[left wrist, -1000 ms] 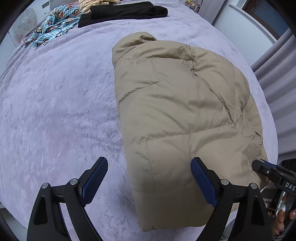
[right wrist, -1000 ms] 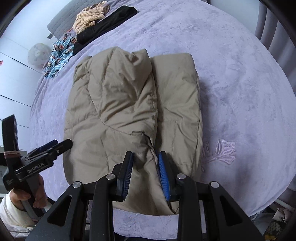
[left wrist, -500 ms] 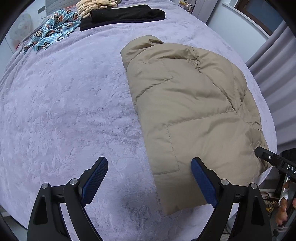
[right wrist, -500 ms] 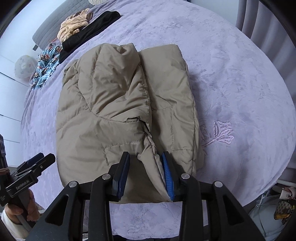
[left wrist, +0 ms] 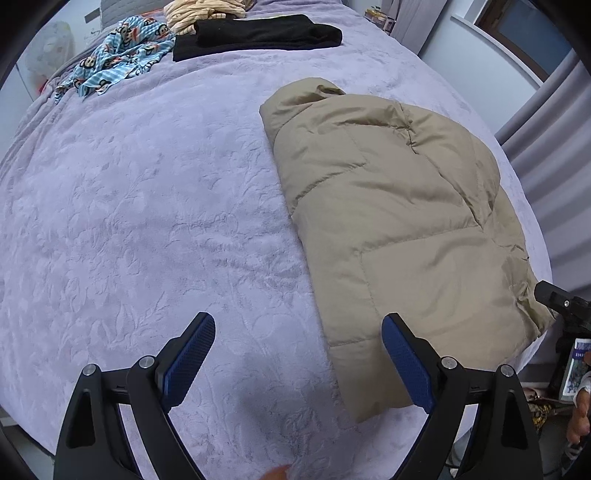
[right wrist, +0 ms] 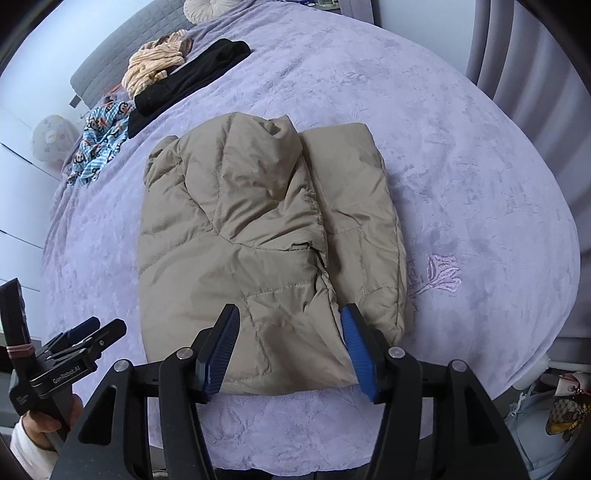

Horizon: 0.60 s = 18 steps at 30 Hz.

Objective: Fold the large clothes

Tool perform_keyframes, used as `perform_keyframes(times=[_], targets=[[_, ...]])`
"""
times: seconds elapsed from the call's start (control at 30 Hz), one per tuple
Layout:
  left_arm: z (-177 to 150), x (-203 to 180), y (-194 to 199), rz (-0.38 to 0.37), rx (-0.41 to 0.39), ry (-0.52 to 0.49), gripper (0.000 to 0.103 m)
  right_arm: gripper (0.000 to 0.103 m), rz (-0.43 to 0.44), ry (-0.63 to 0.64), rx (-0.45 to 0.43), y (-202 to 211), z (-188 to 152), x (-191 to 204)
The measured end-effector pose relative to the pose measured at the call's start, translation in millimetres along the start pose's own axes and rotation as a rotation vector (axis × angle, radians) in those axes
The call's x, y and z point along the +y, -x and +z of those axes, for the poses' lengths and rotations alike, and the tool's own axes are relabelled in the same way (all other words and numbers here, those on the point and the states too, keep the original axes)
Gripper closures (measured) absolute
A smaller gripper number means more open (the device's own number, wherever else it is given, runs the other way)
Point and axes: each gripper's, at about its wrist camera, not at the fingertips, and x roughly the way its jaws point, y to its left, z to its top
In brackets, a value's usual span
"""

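The beige quilted puffer jacket (right wrist: 266, 240) lies folded on the lilac embossed bedspread (left wrist: 129, 221), its sleeve laid lengthwise over the body. The right hand-held gripper (right wrist: 288, 347) hangs just above the jacket's near hem; its jaws have just been opening and now stand apart, the blue ribbed pads (right wrist: 356, 347) clear of the fabric, with the hem seen between them but not pinched. The left hand-held gripper (left wrist: 295, 362) is spread wide over bare bedspread, the jacket's near corner just beside its right pad (left wrist: 404, 363); nothing is between its jaws. Far beyond both grippers, at the other end of the bed, lie a black folded garment (left wrist: 258, 35), a cream striped garment (right wrist: 155, 72) and a blue cartoon-print cloth (left wrist: 114, 61), well apart from the jacket.
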Motion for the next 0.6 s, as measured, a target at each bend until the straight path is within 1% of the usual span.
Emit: perform_keyframes(times=[0.07, 0.13, 0.17, 0.2, 0.33, 0.37, 0.5, 0.6], targets=[[6, -1, 0, 0.002, -0.01, 0.004, 0.0, 0.041, 0.008, 0.01, 0.005, 0, 7, 1], [13, -6, -2, 0.023, -0.014, 0.002, 0.0, 0.038, 0.024, 0.018, 0.008, 0, 14, -1], [17, -7, -3, 0.034, -0.013, 0.008, 0.0, 0.035, 0.032, 0.024, 0.013, -1, 18, -3], [21, -9, -4, 0.039, -0.01, 0.021, 0.0, 0.031, 0.038, 0.033, 0.019, -2, 23, -5], [36, -17, -12, 0.054, 0.005, 0.063, 0.0, 0.029, 0.05, 0.065, 0.062, -12, 48, -20], [39, -20, -15, 0.06, 0.008, 0.07, 0.0, 0.021, 0.056, 0.068, 0.076, -16, 54, -25], [48, -28, -24, 0.073, 0.022, 0.084, 0.0, 0.02, 0.069, 0.06, 0.111, -30, 75, -46], [51, -32, -31, 0.085, 0.048, 0.102, 0.0, 0.019, 0.084, 0.044, 0.14, -41, 86, -61]])
